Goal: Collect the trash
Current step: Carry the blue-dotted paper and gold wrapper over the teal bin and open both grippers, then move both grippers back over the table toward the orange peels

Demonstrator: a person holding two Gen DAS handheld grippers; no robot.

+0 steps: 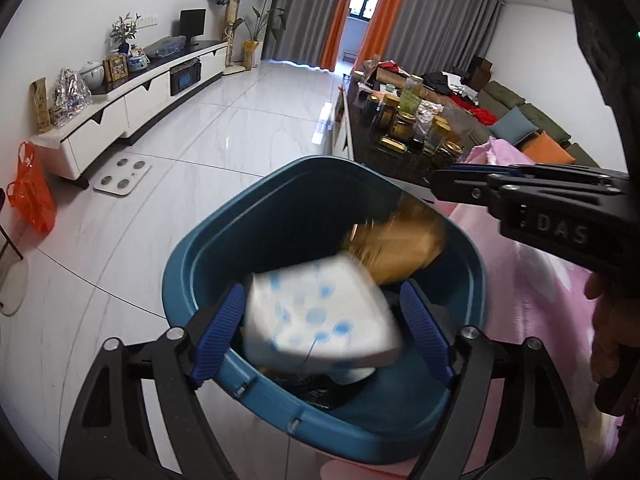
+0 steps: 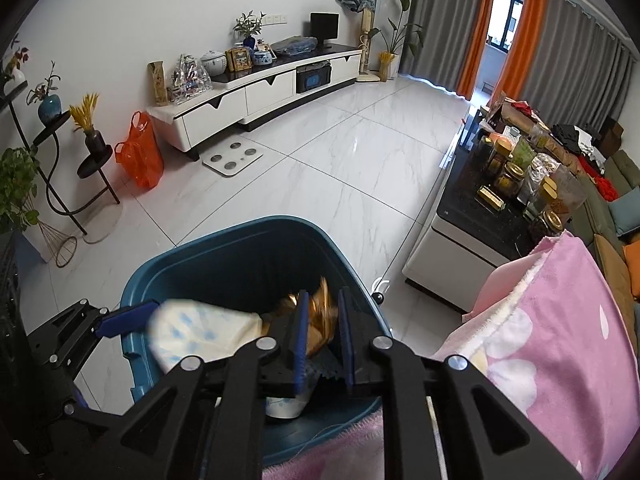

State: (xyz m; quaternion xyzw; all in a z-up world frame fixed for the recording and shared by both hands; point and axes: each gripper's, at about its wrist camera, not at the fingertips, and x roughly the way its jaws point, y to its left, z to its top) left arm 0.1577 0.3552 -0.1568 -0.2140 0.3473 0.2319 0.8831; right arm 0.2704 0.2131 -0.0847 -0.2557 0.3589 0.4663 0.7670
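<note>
A dark blue trash bin [image 1: 180, 264] [image 2: 132, 284] stands open on the floor below both grippers. My left gripper [image 1: 322, 292] is open wide over its mouth. A white tissue pack with blue dots [image 1: 320, 312] [image 2: 200, 332] lies blurred and tilted between the pads, with a gap at the right pad. My right gripper [image 2: 323, 296] [image 1: 440, 178] hangs over the bin's right side, its jaws a narrow slit apart. A crumpled gold wrapper [image 1: 396, 248] [image 2: 320, 316] is blurred just beyond its tips, inside the bin's mouth. More trash lies dark at the bin's bottom.
A pink blanket [image 1: 540, 280] [image 2: 560, 340] drapes right beside the bin. A dark coffee table [image 2: 468, 216] crowded with jars stands behind it. An orange plastic bag [image 2: 140, 152], a floor scale [image 2: 232, 156] and a white TV cabinet [image 2: 224, 112] line the far wall.
</note>
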